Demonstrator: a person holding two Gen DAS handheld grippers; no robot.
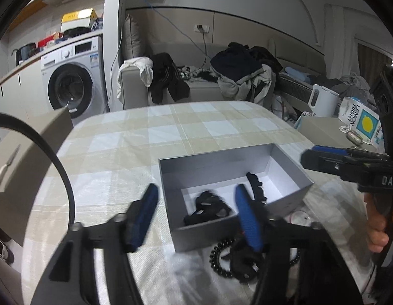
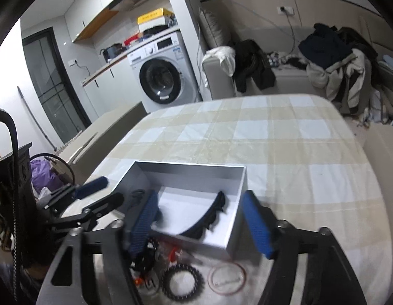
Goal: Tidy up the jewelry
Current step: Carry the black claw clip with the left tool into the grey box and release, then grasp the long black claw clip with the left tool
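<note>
Here, a grey box (image 1: 234,175) is set on a checked tablecloth (image 1: 171,132). Inside the box, a black comb (image 2: 211,216) and dark hair ties (image 1: 209,206) are seen. Over its near wall, the left gripper (image 1: 196,216) and right gripper (image 2: 204,218) are held with jaws apart, empty. Before the box, a beaded bracelet (image 2: 182,282) is laid.

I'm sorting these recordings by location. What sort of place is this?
Probably a small lived-in flat: a white front-loading washing machine under a kitchen counter, a beige sofa heaped with clothes, and a table under a checked beige cloth.
</note>
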